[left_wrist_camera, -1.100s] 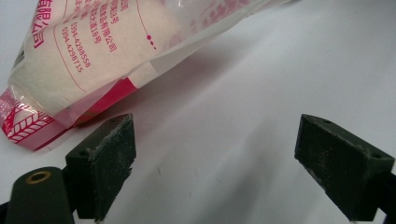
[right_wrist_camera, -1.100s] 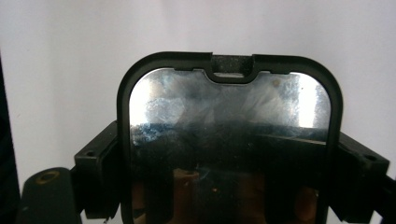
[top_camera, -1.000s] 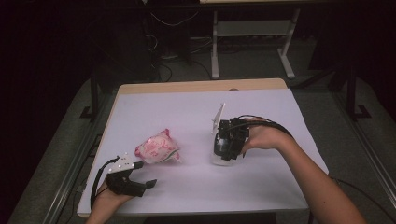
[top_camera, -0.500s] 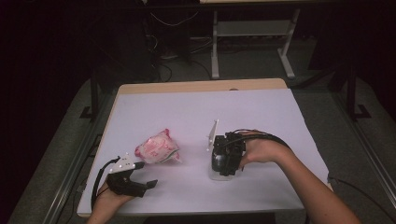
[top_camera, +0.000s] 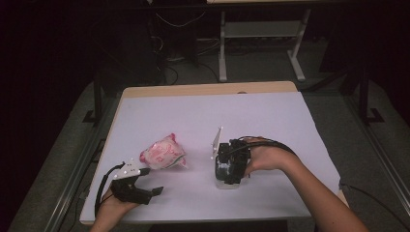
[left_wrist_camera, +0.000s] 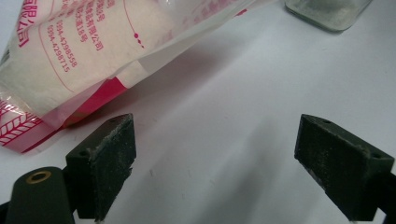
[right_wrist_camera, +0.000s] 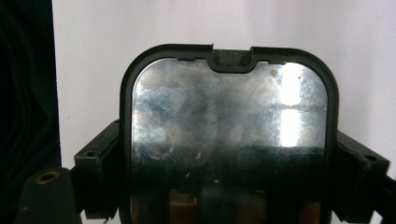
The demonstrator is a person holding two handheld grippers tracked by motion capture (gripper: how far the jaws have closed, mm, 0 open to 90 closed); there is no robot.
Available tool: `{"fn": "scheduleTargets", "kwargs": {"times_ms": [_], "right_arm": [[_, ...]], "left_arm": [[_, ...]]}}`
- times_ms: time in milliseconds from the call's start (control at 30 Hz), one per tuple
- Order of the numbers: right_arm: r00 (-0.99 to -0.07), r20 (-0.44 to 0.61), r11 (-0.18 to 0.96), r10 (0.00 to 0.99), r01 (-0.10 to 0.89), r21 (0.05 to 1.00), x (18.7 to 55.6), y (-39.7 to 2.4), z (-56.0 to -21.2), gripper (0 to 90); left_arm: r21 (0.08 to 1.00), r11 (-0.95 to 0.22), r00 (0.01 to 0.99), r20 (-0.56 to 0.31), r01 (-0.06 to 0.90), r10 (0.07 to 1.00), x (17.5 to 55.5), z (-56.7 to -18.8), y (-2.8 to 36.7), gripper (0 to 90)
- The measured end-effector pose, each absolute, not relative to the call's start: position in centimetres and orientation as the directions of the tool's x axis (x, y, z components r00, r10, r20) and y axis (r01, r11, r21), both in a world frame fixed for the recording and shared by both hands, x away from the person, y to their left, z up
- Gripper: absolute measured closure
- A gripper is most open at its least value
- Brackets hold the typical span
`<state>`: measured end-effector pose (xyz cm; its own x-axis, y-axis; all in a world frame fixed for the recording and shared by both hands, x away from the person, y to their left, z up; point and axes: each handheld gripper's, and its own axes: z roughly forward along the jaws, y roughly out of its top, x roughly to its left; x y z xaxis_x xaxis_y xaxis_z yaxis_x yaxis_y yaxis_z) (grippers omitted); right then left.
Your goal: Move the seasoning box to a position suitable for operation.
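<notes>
High view: white worktop (top_camera: 203,116); pink-and-white printed bag (top_camera: 163,153) lies at left-centre. The left hand-held gripper (top_camera: 145,186) rests near the front-left edge, just in front of the bag. The right hand-held gripper (top_camera: 231,166) stands over a clear container (top_camera: 226,180) at front-centre.

Left gripper view: jaws spread wide with bare worktop between them, nothing held. The bag (left_wrist_camera: 93,56) lies just beyond the left jaw, its pink print legible here; the base of the clear container (left_wrist_camera: 327,11) sits at top right.

Right gripper view: jaws closed on either side of a black-rimmed lid with a reflective panel (right_wrist_camera: 229,135), a detail not resolved from above.

Versus 1.0 s ago: right hand-held gripper and container have shifted toward the front edge. Bag and left hand-held gripper unchanged.
</notes>
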<state>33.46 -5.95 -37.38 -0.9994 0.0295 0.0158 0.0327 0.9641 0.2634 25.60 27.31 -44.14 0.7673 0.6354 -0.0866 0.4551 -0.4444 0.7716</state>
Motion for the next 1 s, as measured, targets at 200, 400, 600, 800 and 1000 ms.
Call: {"fn": "scheduleTargets", "kwargs": {"times_ms": [200, 400, 600, 800, 1000], "right_arm": [[-0.999, 0.014, 0.950, 0.051, 0.053, 0.306, 33.6, -6.5, -37.4, 7.3], [-0.994, 0.043, 0.916, 0.098, 0.107, 0.386, 33.6, -8.2, -36.6, 3.0], [-0.987, 0.029, 0.871, 0.157, 0.152, 0.468, 33.3, -10.9, -35.9, 2.5], [-0.973, 0.026, 0.823, 0.228, 0.207, 0.529, 33.0, -14.2, -35.3, 2.7], [-0.952, 0.040, 0.772, 0.303, 0.270, 0.575, 32.3, -16.9, -35.5, 4.0]], "left_arm": [[0.772, -0.447, 0.770, -0.084, 0.452, 0.633, 25.5, -44.1, 27.3, 12.3], [0.772, -0.448, 0.769, -0.081, 0.450, 0.634, 25.6, -44.1, 27.4, 12.3], [0.770, -0.446, 0.767, -0.086, 0.456, 0.636, 25.6, -44.2, 27.3, 12.3], [0.771, -0.446, 0.767, -0.085, 0.455, 0.637, 25.6, -44.2, 27.3, 12.3], [0.770, -0.448, 0.766, -0.081, 0.454, 0.638, 25.6, -44.2, 27.4, 12.3]]}}
